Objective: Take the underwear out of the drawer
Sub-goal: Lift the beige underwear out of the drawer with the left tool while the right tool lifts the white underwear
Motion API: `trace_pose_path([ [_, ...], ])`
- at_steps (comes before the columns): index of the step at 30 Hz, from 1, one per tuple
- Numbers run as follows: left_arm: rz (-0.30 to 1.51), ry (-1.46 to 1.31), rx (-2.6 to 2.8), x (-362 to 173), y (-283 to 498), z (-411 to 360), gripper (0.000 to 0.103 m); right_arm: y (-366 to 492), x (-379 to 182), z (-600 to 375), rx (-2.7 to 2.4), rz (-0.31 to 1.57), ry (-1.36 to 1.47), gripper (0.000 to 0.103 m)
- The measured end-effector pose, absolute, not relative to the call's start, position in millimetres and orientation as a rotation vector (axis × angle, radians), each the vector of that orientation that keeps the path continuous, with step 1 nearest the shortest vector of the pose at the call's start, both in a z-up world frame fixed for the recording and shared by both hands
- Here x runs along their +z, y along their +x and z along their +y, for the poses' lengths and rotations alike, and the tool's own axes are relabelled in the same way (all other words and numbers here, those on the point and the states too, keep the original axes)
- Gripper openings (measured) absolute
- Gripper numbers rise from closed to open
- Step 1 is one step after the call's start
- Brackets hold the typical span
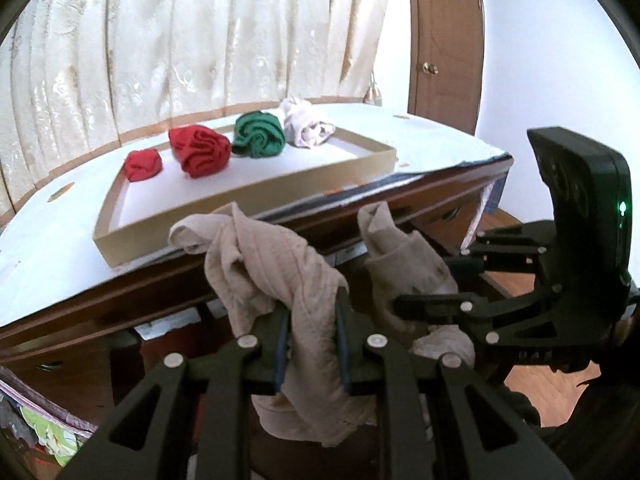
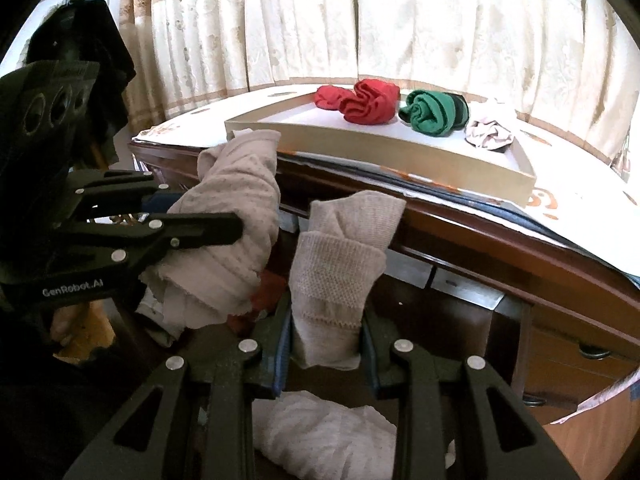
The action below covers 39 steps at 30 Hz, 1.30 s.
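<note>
Underwear [image 1: 280, 280] pinched between left claw [image 1: 310, 344]

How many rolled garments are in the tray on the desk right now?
4, in a row in the cardboard tray: small red roll, larger red roll, green roll, pale roll. None seems hidden.

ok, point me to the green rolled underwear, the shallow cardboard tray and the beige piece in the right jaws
green rolled cloth underwear [image 1: 259, 135], left wrist view, middle of the roll
shallow tan cardboard tray [image 1: 256, 204], left wrist view, near side wall
beige knit underwear [image 2: 332, 280], right wrist view, folded band above the pads
</note>
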State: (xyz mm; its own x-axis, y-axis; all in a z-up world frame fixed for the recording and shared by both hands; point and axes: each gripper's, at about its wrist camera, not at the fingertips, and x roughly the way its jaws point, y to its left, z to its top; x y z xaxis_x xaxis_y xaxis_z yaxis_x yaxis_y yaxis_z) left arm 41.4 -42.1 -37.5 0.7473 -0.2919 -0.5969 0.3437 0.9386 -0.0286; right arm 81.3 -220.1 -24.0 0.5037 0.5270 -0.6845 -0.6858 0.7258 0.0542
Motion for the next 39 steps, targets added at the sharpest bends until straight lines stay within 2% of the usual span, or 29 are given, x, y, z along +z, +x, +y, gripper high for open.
trace_pose_path([
  [18, 0.497, 0.085, -0.311, 10.1, 40.3, -34.5, 0.017, 76.1, 13.3, -215.9, 0.75, 0.63, -0.206, 0.032],
  [39, 0.423, 0.099, -0.302, 43.9, 68.3, -32.6, 0.017, 93.8, 39.3, -215.4, 0.727, 0.569, -0.23, 0.032],
])
